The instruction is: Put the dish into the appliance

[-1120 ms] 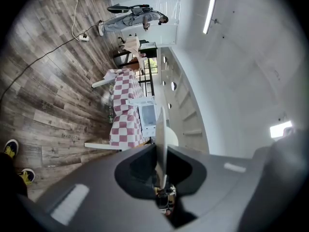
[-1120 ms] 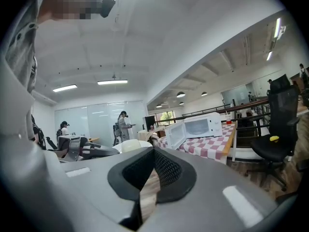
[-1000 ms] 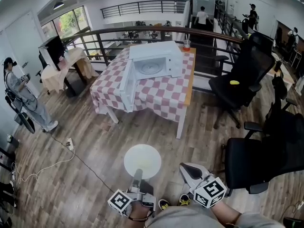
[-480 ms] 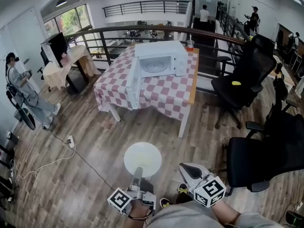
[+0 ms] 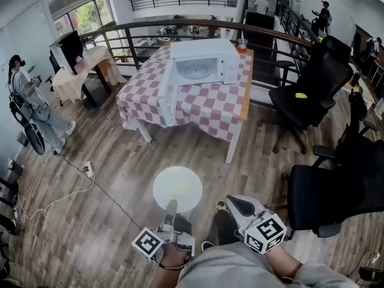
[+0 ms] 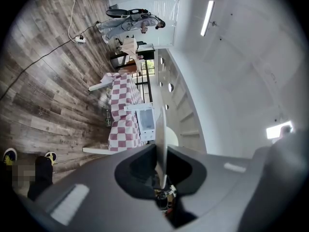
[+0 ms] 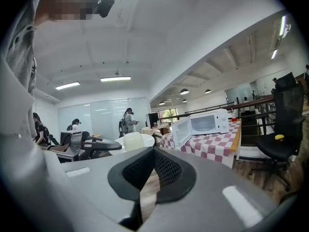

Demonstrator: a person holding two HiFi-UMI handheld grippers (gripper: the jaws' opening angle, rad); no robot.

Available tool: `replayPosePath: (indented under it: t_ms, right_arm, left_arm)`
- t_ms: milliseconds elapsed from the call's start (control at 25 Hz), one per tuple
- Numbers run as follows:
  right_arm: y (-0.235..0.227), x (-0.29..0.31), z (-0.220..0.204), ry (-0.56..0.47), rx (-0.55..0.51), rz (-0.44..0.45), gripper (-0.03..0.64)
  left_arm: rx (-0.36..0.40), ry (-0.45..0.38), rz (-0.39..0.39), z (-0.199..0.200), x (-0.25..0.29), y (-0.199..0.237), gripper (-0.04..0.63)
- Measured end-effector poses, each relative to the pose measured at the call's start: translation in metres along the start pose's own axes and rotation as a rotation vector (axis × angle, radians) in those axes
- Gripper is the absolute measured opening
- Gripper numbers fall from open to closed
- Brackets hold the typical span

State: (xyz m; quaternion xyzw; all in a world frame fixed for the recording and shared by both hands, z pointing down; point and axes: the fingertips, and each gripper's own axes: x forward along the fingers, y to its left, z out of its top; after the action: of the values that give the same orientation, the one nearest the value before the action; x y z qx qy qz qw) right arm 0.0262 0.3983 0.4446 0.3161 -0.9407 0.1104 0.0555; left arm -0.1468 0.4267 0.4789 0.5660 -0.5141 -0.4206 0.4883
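Observation:
A round white dish (image 5: pixel 177 188) is held flat over the wood floor, with my left gripper (image 5: pixel 171 212) shut on its near rim. In the left gripper view the dish (image 6: pixel 160 139) stands edge-on between the pads. The white microwave (image 5: pixel 198 69) sits on a red-and-white checked table (image 5: pixel 210 110) ahead, its door swung open to the left and its cavity empty. It also shows in the right gripper view as the microwave (image 7: pixel 205 123). My right gripper (image 5: pixel 233 205) hangs beside the dish at the right, shut and empty.
Black office chairs stand at the right, one near (image 5: pixel 336 191) and one farther (image 5: pixel 312 80). A person (image 5: pixel 27 110) stands at the far left. A cable with a power strip (image 5: pixel 88 170) lies on the floor. A railing (image 5: pixel 198 26) runs behind the table, and a cup (image 5: pixel 242 44) stands on its far corner.
The view has shifted a little toward the table. The dish stays gripped in the left gripper, now slightly higher in the head view. The right gripper keeps its place beside it.

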Motion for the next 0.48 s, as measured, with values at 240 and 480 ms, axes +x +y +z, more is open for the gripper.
replayPosePath:
  t_ms: [240, 480]
  right_arm:
    - [-0.027, 0.020, 0.002, -0.009, 0.029, -0.007, -0.002]
    - [-0.052, 0.057, 0.007, 0.007, 0.021, 0.008, -0.002]
  left_arm:
    - [0.017, 0.015, -0.006, 0.006, 0.031, 0.002, 0.029]
    - [0.003, 0.030, -0.003, 0.013, 0.079, 0.006, 0.029]
